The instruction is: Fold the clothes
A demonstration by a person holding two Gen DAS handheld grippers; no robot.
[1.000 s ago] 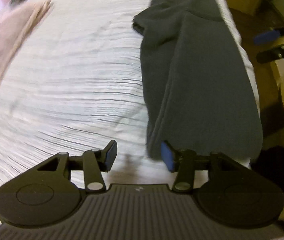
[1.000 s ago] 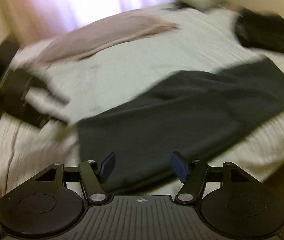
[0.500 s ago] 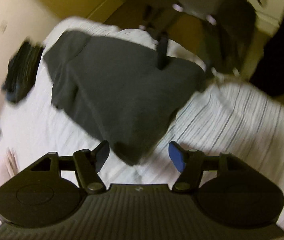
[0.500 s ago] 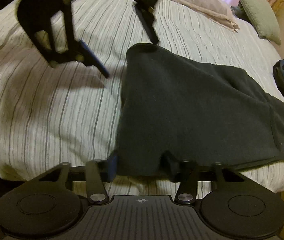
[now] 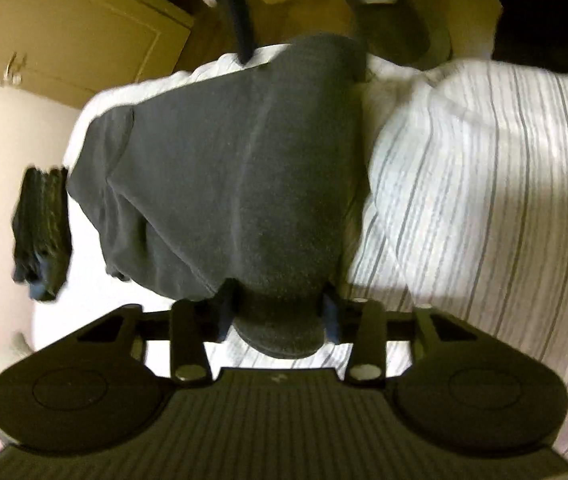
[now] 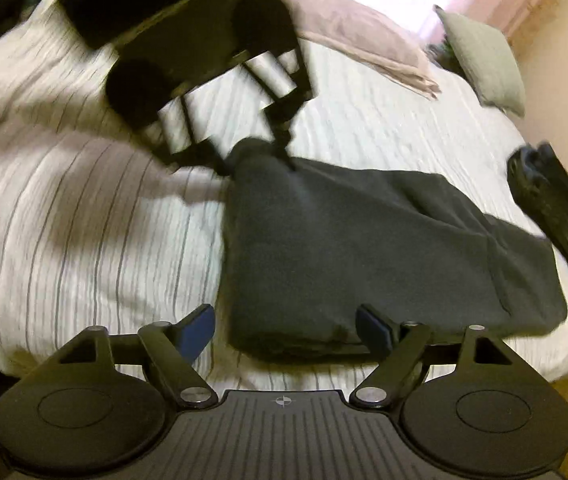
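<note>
A dark grey garment (image 5: 236, 168) lies folded lengthwise on the striped white bedspread (image 5: 483, 200). My left gripper (image 5: 280, 316) is shut on one end corner of it; the cloth bulges between the fingers. In the right wrist view the same garment (image 6: 363, 248) stretches away, and the left gripper (image 6: 260, 160) pinches its far corner. My right gripper (image 6: 287, 328) is open, its fingers straddling the near folded end of the garment without pinching it.
A black folded item (image 6: 555, 200) lies at the bed's right edge, also seen in the left wrist view (image 5: 40, 224). A beige blanket (image 6: 355, 44) and a green pillow (image 6: 483, 60) lie at the head. A wooden wardrobe (image 5: 64, 32) stands beyond the bed.
My left gripper has come down and closed on the garment's corner. My right gripper, closed on the near end half a second ago, has opened.
</note>
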